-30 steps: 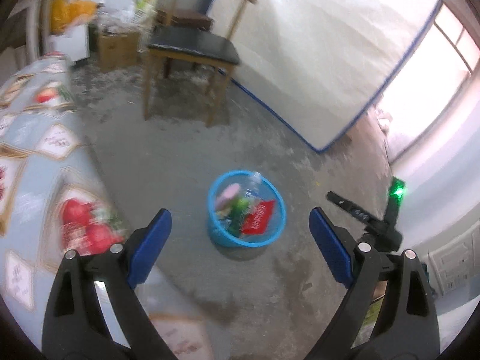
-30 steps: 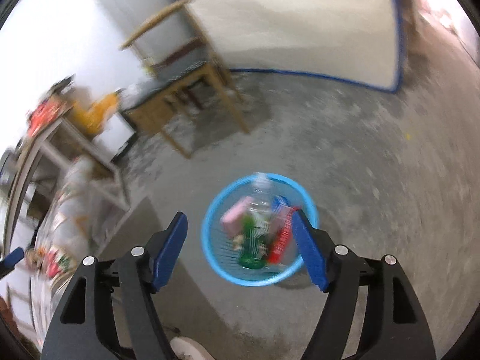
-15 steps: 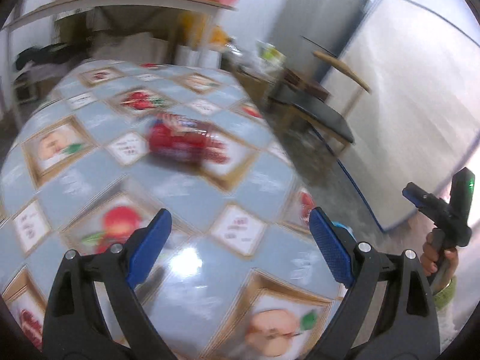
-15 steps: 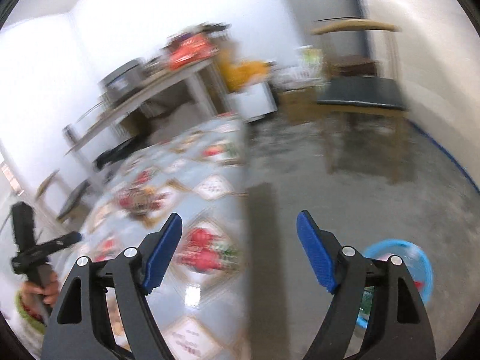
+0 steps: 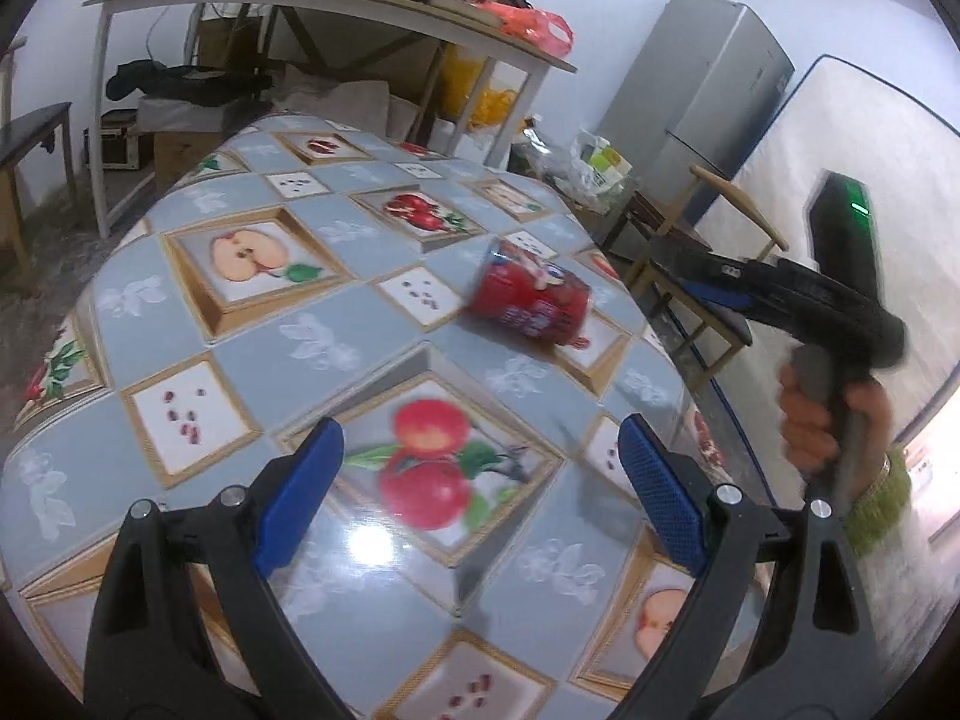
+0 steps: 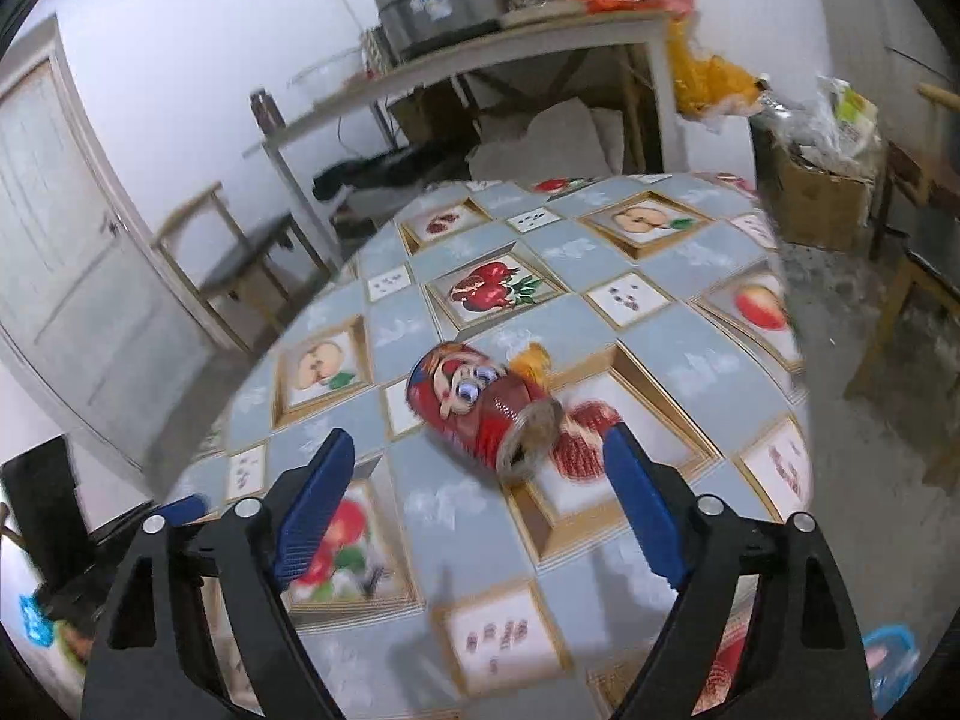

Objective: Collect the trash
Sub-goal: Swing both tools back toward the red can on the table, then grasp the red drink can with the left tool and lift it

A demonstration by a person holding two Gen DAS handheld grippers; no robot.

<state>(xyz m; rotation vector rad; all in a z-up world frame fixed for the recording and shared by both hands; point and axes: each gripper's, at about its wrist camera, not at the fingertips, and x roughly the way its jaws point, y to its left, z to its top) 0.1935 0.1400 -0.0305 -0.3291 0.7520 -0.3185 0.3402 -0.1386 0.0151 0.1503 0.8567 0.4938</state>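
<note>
Cans: one red can lying on its side on the table.
Grippers: two; left gripper jaws apart, empty; right gripper jaws just been opening, empty.

The blue basket is cut off at the frame's lower right edge, its contents blurred.

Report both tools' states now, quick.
Left tool: open, holding nothing.
Right tool: open, jaws just widened, nothing between them; red can lies ahead on the table.
</note>
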